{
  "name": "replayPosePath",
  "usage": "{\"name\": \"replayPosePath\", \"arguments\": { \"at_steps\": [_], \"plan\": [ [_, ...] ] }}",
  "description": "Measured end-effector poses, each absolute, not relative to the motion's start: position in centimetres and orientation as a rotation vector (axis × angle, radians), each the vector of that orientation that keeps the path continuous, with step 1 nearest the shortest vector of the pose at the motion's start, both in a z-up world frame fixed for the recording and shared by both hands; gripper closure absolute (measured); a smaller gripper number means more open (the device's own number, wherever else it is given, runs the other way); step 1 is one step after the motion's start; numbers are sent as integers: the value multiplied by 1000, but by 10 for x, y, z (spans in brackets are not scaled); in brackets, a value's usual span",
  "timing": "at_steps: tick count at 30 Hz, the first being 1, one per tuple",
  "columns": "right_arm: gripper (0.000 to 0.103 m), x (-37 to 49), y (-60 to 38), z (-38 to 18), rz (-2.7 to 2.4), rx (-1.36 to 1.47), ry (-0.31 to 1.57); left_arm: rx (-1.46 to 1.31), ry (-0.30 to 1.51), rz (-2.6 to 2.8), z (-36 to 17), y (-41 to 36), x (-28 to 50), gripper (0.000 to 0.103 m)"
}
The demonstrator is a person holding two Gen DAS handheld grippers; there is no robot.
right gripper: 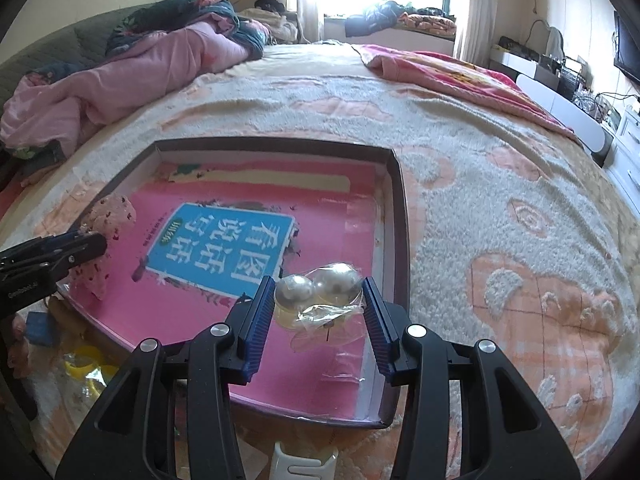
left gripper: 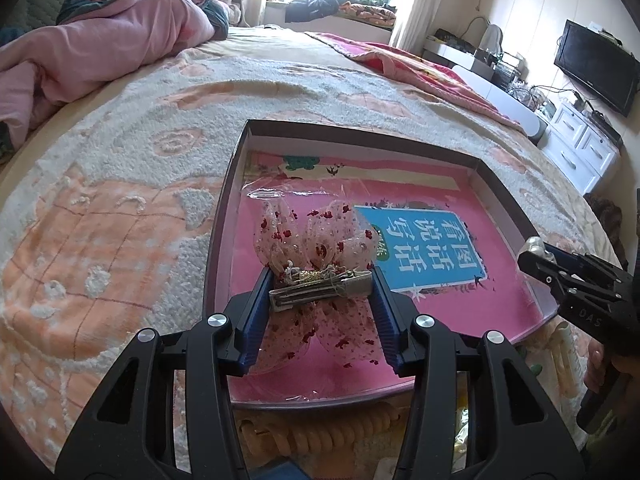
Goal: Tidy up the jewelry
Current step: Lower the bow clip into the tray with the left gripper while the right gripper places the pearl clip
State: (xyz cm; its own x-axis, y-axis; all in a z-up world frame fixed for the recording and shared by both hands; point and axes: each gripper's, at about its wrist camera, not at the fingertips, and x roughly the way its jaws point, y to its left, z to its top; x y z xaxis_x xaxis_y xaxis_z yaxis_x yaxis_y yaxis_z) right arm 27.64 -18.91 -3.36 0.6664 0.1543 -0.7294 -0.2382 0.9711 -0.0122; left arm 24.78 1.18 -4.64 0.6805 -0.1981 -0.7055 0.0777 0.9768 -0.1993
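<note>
Over the box (left gripper: 224,216), left jaws grip a hair bow (left gripper: 320,248); right jaws grip bagged pearls (right gripper: 320,292).

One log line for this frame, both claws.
left claw: shut on bow hair clip | right claw: shut on bagged pearl earrings | both over pink box tray

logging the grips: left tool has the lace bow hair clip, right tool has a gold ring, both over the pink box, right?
Not quite. The right tool holds a bagged pair of pearl earrings, not a gold ring, as the right wrist view shows. The left tool does hold the lace bow hair clip, over the pink box.
</note>
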Motion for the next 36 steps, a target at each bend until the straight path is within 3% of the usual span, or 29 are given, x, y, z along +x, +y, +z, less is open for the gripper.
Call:
{"name": "replayPosePath", "arguments": {
  "at_steps": [7, 16, 24, 30, 32, 36],
  "plan": [
    [59, 276, -193, -37, 216, -97, 822, -156, 815, -155, -46, 10, 246, 64],
    [43, 263, -200, -25, 220, -54, 763, -152, 808, -148, -47, 10, 244, 61],
    [23, 238, -207, -9, 224, -5, 663, -161, 779, -132, -36, 12, 235, 45],
    [15, 220, -208, 1, 224, -2, 596, -168, 748, -124, -26, 13, 226, 28],
    [14, 213, -209, 4, 220, 3, 582, -172, 736, -126, -22, 13, 221, 16],
    [12, 200, -209, 9, 213, 9, 560, -171, 704, -122, -13, 13, 211, 12]
  ]
}}
